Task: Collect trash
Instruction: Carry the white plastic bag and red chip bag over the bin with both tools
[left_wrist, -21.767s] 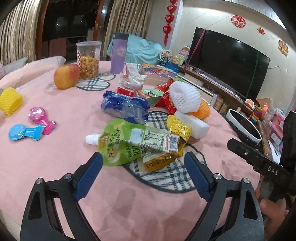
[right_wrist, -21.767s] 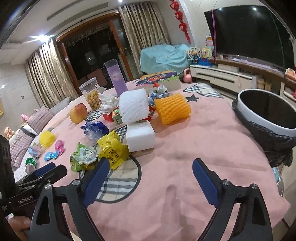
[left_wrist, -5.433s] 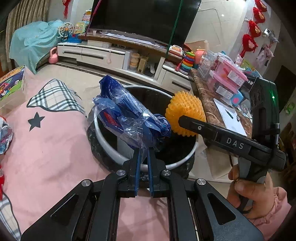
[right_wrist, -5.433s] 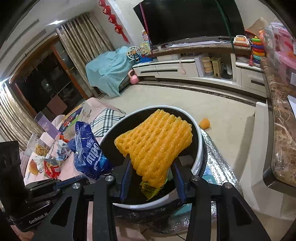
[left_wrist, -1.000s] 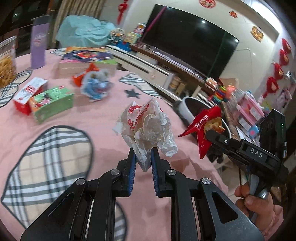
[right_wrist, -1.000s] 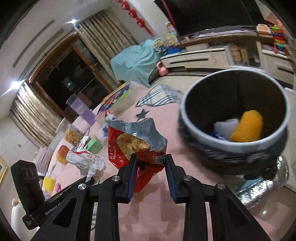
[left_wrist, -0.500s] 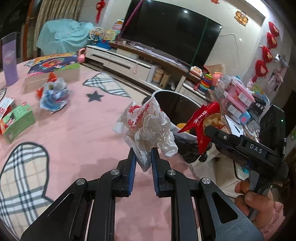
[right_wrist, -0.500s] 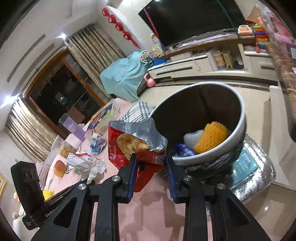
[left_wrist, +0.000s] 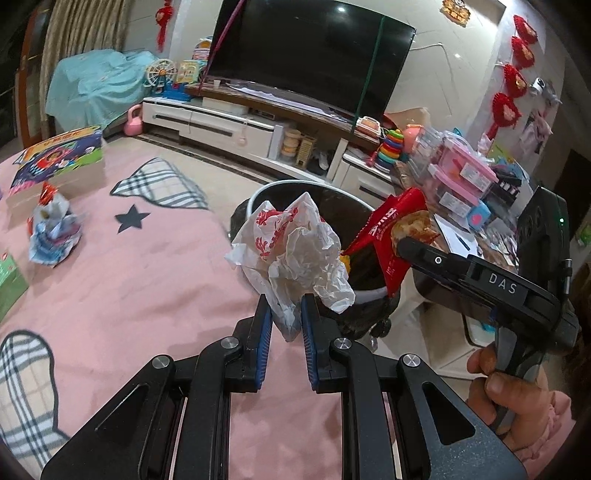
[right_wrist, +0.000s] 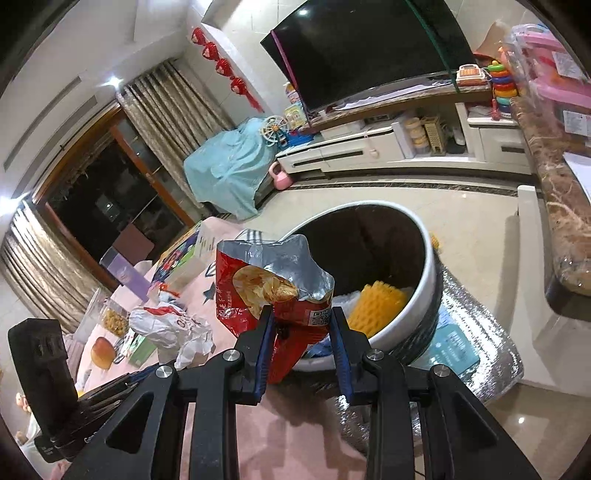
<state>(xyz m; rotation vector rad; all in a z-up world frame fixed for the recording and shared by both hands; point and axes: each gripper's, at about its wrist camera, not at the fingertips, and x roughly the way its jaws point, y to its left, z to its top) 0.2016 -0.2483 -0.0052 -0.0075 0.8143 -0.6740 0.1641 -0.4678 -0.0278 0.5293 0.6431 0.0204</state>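
Left gripper (left_wrist: 286, 314) | my fingers pinch crumpled white bag (left_wrist: 295, 251) | right gripper (right_wrist: 301, 325) | fingers clamp red chip bag (right_wrist: 269, 284) beside bin (right_wrist: 424, 273)

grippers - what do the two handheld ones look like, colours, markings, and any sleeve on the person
Both are matte black with angular cut-out linkages, silver pivot bolts and blue finger pads. The left gripper fills its own view. The right gripper, seen side-on from the left camera, reads "DAS" in white and shows a small green light on its rear block. The right hand on its handle wears a pink cuff.
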